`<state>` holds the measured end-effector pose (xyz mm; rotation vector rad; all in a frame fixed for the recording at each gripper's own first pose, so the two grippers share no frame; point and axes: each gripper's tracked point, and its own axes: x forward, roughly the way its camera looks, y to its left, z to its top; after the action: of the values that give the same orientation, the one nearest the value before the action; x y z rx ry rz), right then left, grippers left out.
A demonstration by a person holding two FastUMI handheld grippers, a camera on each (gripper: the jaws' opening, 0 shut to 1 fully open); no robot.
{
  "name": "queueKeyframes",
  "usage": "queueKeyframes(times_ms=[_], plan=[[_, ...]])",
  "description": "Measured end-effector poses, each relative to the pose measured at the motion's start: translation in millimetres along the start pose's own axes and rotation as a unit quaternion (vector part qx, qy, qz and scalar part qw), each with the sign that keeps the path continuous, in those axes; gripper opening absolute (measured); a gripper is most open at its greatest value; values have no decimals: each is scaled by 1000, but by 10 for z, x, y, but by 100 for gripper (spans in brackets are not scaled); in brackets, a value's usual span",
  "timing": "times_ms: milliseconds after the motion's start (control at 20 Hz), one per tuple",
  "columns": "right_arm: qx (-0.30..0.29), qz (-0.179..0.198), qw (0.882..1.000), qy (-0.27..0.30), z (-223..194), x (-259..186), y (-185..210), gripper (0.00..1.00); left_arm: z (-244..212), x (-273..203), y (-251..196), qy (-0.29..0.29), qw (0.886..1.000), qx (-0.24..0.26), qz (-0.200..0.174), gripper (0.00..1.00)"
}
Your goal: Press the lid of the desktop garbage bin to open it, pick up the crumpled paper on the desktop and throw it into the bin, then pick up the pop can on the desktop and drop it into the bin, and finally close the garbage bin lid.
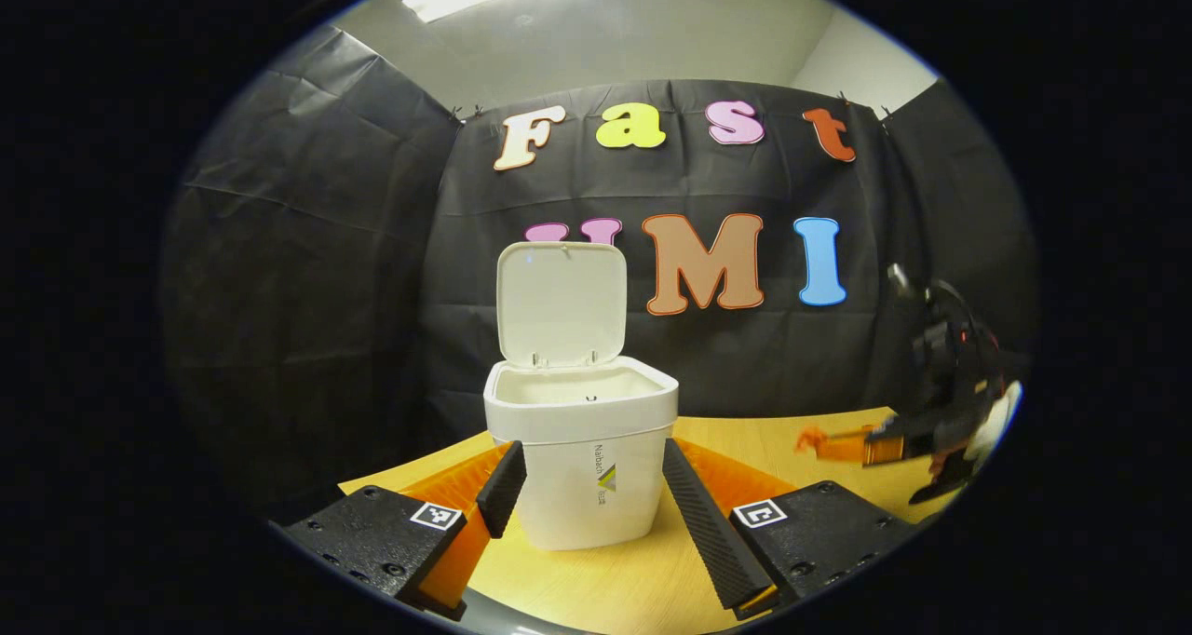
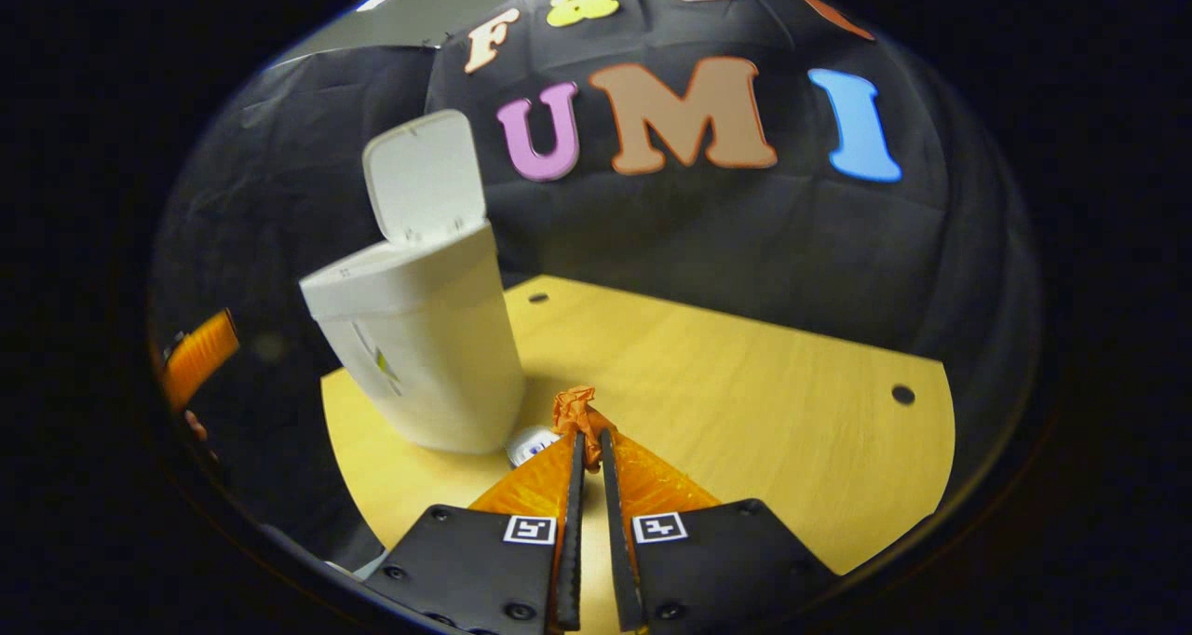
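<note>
While the garbage bin stands on the wooden desktop with its lid swung up and standing upright behind the opening, the left gripper is spread wide, one finger on either side of the bin's lower body; whether the fingers touch its walls is hard to judge. The inside of the bin is visible only near the rim, so its contents cannot be made out.

In the right gripper view, the right gripper has its fingers drawn nearly together on the crumpled paper, which sticks out past the tips, just beside the bin's base. A small pale round object peeks out between the bin's foot and those fingers; it may be the end of the pop can, but too little shows to be sure.

In the left gripper view, the right gripper appears far off beside the bin, blurred, with something orange at its tips.
</note>
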<state>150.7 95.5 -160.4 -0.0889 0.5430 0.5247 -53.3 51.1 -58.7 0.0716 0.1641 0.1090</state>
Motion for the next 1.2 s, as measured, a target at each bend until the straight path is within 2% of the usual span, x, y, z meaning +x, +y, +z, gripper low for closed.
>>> queueKeyframes(times_ms=[150, 250, 300, 500, 800, 850, 950, 1000, 1150, 1200], plan=[[-32, 49, 997, -58, 769, 63, 485, 16, -2, 6, 16, 1, 1000, 0, 2, 90], [-52, 76, 993, -79, 1057, 207, 791, 18, 9, -22, 65, -2, 1000, 0, 9, 90], [-64, 90, 990, -85, 1176, 244, 1014, 15, 28, -25, 101, -4, 1000, 0, 15, 90], [-72, 126, 986, -81, 1320, 619, 1580, 16, 21, -79, 309, -3, 999, 6, 46, 91], [-38, 146, 987, -50, 1267, 970, 1767, 19, -52, -187, 637, 7, 995, 3, 95, 91], [-35, 144, 988, -48, 1275, 992, 1756, 25, -64, -197, 679, 8, 995, 3, 101, 91], [-23, 150, 988, -40, 1255, 1017, 1755, 29, -84, -204, 712, 8, 994, -2, 106, 91], [-14, 156, 987, -32, 1224, 1024, 1765, 34, -91, -195, 697, 9, 994, -3, 105, 91], [-7, 157, 987, -23, 1209, 984, 1719, 82, -94, -146, 624, 10, 995, -3, 97, 90], [-8, 157, 987, -27, 1230, 957, 1699, 85, -87, -134, 581, 9, 996, -2, 91, 90]])
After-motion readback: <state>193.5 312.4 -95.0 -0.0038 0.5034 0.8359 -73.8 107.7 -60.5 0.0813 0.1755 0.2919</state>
